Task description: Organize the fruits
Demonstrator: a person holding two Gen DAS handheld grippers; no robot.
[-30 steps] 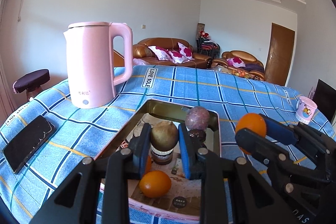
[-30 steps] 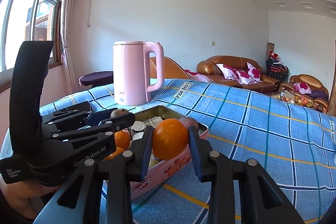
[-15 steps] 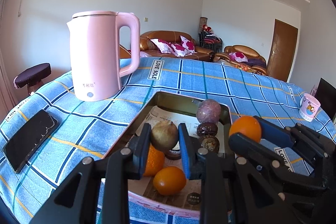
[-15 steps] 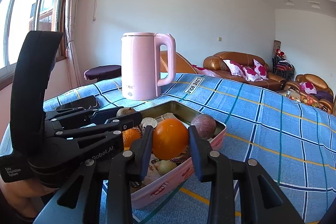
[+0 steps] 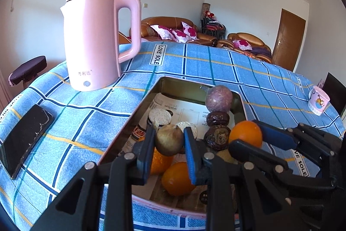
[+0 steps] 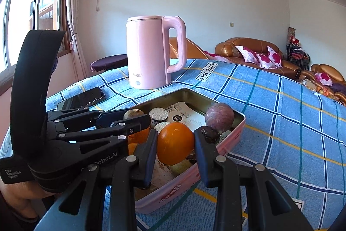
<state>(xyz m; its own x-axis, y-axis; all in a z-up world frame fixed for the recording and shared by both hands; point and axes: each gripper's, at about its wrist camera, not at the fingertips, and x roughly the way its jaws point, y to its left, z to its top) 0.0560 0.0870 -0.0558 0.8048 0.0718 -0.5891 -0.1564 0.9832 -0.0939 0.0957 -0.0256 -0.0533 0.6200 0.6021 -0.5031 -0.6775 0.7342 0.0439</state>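
Observation:
My left gripper (image 5: 169,141) is shut on a brown round fruit (image 5: 169,142) and holds it just above the near part of a pink metal tin (image 5: 186,82). My right gripper (image 6: 175,146) is shut on an orange (image 6: 175,146) over the tin's near right side (image 6: 232,135). The orange also shows in the left wrist view (image 5: 245,134). In the tin lie two oranges (image 5: 176,179), a purple passion fruit (image 5: 218,98), dark dried dates (image 5: 217,119) and foil-topped cups (image 5: 159,115) on paper.
A pink kettle (image 5: 96,40) stands left of the tin on the blue checked tablecloth (image 5: 216,62). A black phone (image 5: 23,140) lies at the left edge. A small pink cup (image 5: 319,100) stands far right. Sofas and a door are beyond the table.
Both grippers have moved forward and down over the tin with their fruits still held. The kettle and the tin's contents look closer.

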